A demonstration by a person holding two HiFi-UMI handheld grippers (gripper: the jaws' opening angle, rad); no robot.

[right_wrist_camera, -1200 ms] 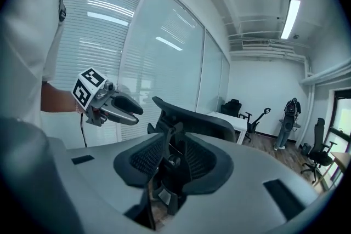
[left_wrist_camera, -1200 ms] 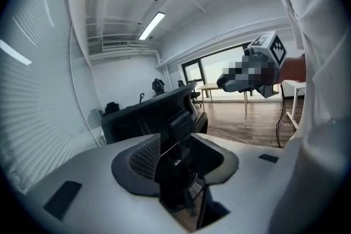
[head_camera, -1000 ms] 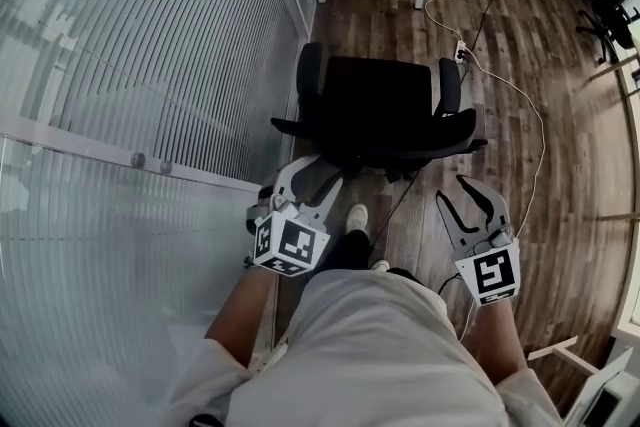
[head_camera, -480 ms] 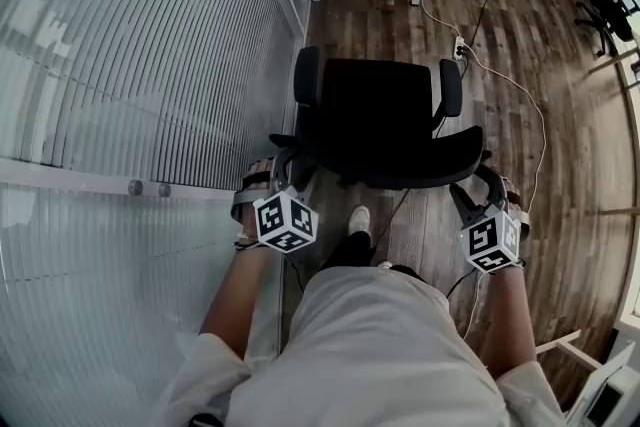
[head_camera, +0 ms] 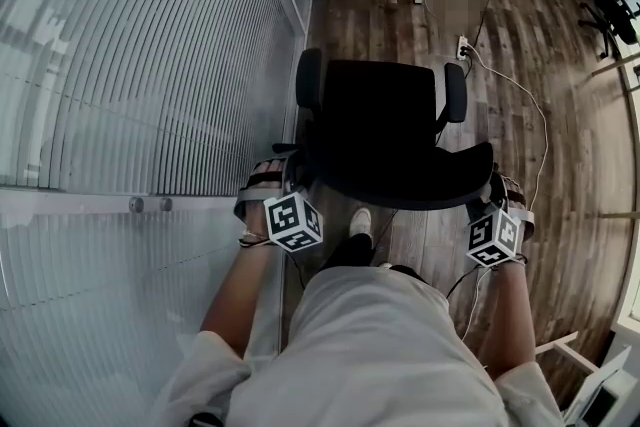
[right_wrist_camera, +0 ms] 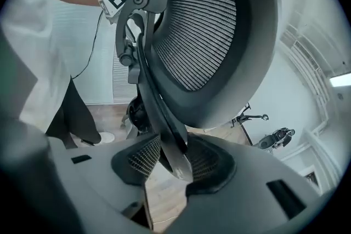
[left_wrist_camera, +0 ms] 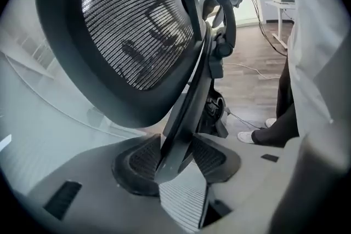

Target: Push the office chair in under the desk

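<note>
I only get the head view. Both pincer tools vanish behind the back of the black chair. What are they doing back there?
Observer: The left gripper has its jaws wide, just opened further. They sit either side of a dark frame bar behind the mesh backrest.
Operator: And the other one?
Observer: The right gripper has a matching bar between its jaws, which have just been closing. I cannot tell whether its pads press on the bar.
</note>
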